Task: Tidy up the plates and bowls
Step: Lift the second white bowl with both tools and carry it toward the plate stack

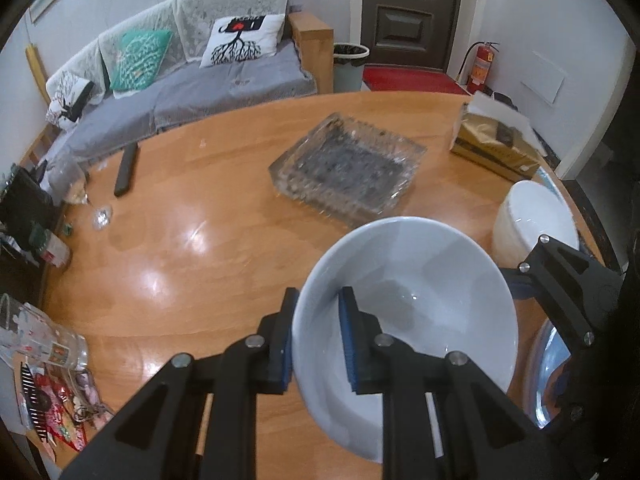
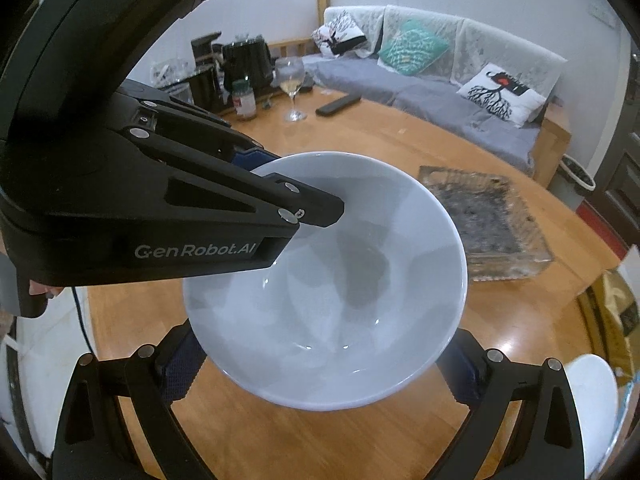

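Left wrist view: a plain white bowl (image 1: 404, 320), glossy and empty, hangs tilted above the wooden desk (image 1: 200, 248). The left hand-held gripper (image 1: 316, 340) is clamped on the bowl's left rim, one blue-padded finger outside the wall, the other inside. The right hand-held gripper (image 1: 560, 276) shows at the right edge, near the bowl's far side; from here I cannot tell how wide it stands. A second white bowl (image 1: 532, 220) sits on the desk behind it, near a tan box (image 1: 496, 148). A square glass dish (image 1: 348, 164) lies mid-desk. A plate edge (image 1: 548, 376) shows under the right side.

Right wrist view: the same bowl (image 2: 332, 280) fills the middle, its inside smooth and shaded. The right hand-held gripper (image 2: 324, 364) is spread wide, its fingers on either side of the bowl's lower body; contact cannot be told. The left hand-held gripper (image 2: 276, 184) pinches the rim at upper left, and its body reads "GenRobot.AI". A wine glass (image 2: 292, 84) and a remote (image 2: 338, 105) stand farther back on the desk (image 2: 400, 440).
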Available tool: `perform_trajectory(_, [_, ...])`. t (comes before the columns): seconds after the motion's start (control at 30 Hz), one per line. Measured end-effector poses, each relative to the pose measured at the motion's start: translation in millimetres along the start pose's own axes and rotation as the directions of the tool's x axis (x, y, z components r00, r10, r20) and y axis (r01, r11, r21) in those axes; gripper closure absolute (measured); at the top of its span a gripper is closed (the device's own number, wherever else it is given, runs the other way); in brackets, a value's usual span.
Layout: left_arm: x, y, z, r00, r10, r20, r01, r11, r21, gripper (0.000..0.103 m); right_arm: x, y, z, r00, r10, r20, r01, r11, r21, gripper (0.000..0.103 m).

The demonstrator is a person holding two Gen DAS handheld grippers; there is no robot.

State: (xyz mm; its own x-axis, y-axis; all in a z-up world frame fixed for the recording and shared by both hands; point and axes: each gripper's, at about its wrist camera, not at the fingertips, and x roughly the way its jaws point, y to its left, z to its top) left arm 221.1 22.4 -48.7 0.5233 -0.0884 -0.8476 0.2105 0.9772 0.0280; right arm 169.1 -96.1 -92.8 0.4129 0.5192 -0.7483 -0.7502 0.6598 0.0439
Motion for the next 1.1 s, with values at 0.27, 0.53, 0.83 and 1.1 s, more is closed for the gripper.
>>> perform_trajectory(0.27, [-22.7,-50.8,21.8,1.0,0.002,0.022,-0.003,0.999,0.052,0.086,-45.0,-23.7,-14.1,0.999,-0.036,0.04,0.034,0.999,0.033,0.006])
perform_trajectory(0.53, [-28.5,-97.9,42.8,0.999,-0.015,0.037,0.011,0.995,0.097,0.086,-80.7,-51.8,-34.0,0.995,-0.076,0.063,0.071,0.994,0.078,0.006])
perform_trajectory(0.83, [-17.6,-145.4,62.5,0.998,-0.045,0.035,0.041,0.992,0.123,0.086,-102.9,-84.3,-55.4,0.991,-0.119,0.053,0.112,0.987,0.117,0.006])
perform_trajectory(1.1, [9.9,-184.5,79.7,0.998,-0.065,0.013,0.062,0.985,0.158,0.086,-107.3,-122.0,-78.8,0.988,-0.156,0.015,0.151,0.973,0.172,0.006])
